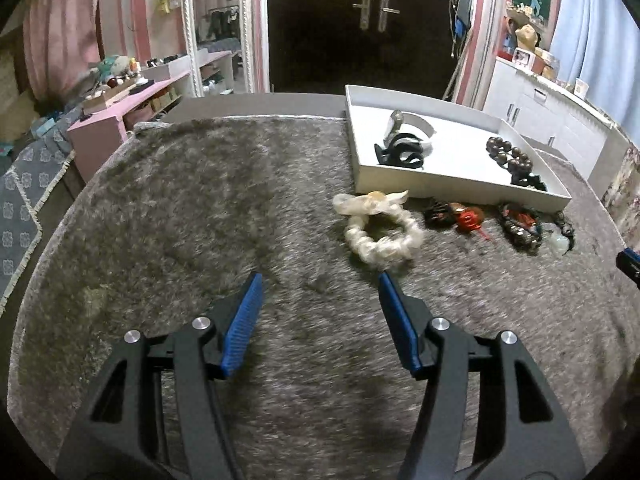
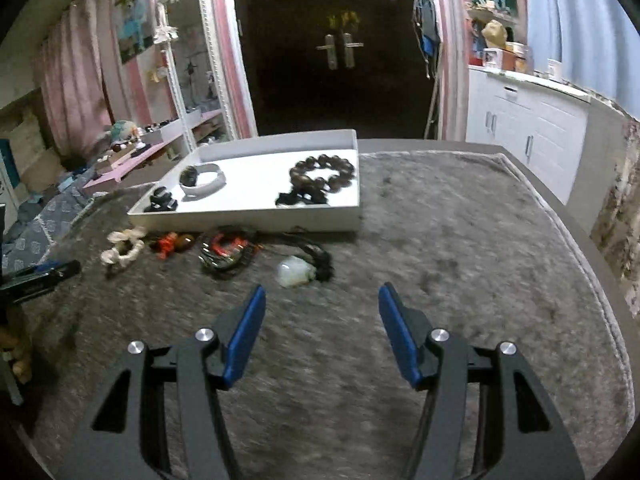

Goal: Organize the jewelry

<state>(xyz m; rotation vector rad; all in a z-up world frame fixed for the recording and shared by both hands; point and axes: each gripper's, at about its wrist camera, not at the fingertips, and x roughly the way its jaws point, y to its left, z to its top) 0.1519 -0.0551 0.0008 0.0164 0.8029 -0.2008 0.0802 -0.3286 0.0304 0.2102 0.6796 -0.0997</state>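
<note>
Grey shaggy rug (image 1: 200,200) covers the table, and a shallow white tray (image 1: 460,190) sits on it toward the far edge. Inside the tray lie a white bangle (image 1: 416,130) with a dark watch-like piece, a black strap (image 1: 400,154) just beside it, and a string of large brown beads (image 1: 510,156) toward the tray's other end. Along the tray's near wall, out on the rug, a row of jewelry waits: a white pearly bracelet (image 1: 382,236) nearest the left gripper, then a dark piece with red-orange beads (image 1: 456,216), a multicoloured bracelet bundle (image 1: 520,226), and a pale jade-like pendant on a black cord (image 2: 296,270); blur makes the small pieces hard to tell apart.

Left gripper (image 1: 320,276) hangs over the rug in front of the tray, its blue pads spread apart with nothing between them, the pearly bracelet just beyond its right fingertip. Right gripper (image 2: 322,290) likewise stands with jaws parted and empty, the pendant just ahead of its left pad. Neither touches any jewelry.
</note>
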